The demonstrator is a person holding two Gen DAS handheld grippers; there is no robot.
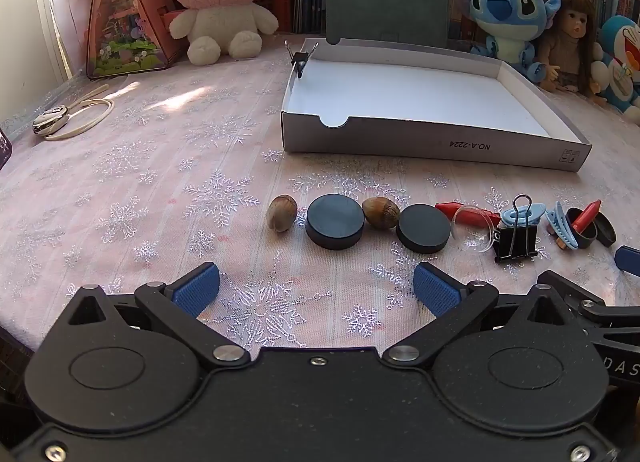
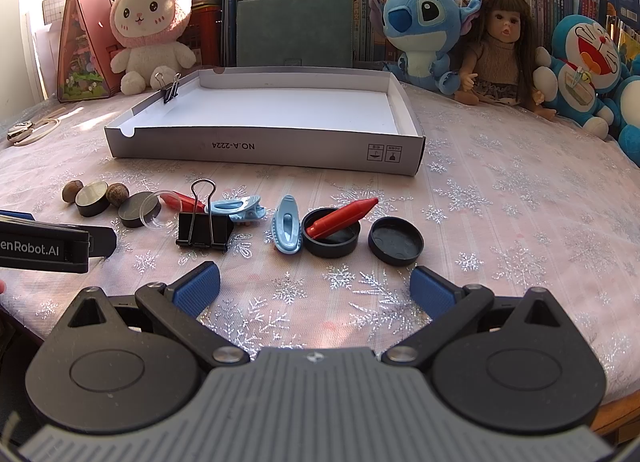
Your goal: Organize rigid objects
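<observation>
while the white tray (image 2: 264, 152) was found almost bare — only a small binder clip (image 2: 170, 92) was clipped on its rim — the rest (nuts, black discs, crayons, clips, caps) was left in a row on the tablecloth (image 2: 500, 222). both the left gripper (image 1: 316, 288) and right gripper (image 2: 315, 288) were held wide apart, nothing gripped — sorting was judged barely begun.

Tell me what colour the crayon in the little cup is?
Red. The crayon shows best in the right wrist view.
</observation>
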